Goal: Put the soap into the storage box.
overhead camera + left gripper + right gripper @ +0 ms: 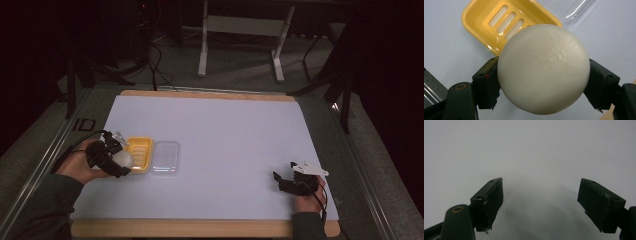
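White and waxy, the round soap (123,159) sits pinched in the left gripper (116,159) just beside the yellow dish (140,153), while the right gripper (285,181) rests well apart. In the left gripper view, the jaws clamp the soap's (543,68) widest sides; it looks firm but slippery, so that hold seems wise. In the right gripper view, the jaws stand spread over bare table (529,150).

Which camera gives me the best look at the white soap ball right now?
The left gripper view: the white soap ball sits large and sharp between the left tool jaws, just short of the yellow soap dish. In the high view the ball is a small pale spot partly hidden by that tool. The right gripper view faces bare table.
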{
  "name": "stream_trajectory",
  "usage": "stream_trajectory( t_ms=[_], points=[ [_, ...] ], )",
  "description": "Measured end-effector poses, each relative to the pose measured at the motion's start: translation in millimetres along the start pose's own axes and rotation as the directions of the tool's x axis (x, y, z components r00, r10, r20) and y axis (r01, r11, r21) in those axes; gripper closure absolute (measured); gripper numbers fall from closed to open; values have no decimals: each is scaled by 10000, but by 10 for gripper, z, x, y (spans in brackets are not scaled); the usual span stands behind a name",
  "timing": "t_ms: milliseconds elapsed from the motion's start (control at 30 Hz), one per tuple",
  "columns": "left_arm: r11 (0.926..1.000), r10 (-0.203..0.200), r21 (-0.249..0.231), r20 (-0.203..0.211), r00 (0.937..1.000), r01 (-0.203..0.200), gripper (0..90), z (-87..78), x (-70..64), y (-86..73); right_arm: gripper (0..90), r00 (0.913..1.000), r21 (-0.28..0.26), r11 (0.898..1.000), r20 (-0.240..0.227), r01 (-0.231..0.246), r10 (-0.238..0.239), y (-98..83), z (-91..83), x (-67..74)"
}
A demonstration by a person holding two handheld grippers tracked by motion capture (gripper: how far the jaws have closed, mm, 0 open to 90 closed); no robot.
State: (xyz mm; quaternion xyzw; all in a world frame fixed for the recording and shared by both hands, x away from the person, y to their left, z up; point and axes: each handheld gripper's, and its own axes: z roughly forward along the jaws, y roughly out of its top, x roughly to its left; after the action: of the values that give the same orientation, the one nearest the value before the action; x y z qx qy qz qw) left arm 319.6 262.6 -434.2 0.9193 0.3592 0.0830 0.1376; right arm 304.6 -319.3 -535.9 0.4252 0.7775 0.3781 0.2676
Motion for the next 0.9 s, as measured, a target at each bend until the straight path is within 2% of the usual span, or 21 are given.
stream_trajectory(
  t_ms=[567,900],
  points=[
    [9993,-379,-12,-401,9985,379,247,62,102,121,203,10000,16,10000,10,16,-16,1,1,2],
    [9976,-695,-2,-616,9957,697,246,129,108,213,203,10000,17,10000,5,22,-22,1,1,2]
  ],
)
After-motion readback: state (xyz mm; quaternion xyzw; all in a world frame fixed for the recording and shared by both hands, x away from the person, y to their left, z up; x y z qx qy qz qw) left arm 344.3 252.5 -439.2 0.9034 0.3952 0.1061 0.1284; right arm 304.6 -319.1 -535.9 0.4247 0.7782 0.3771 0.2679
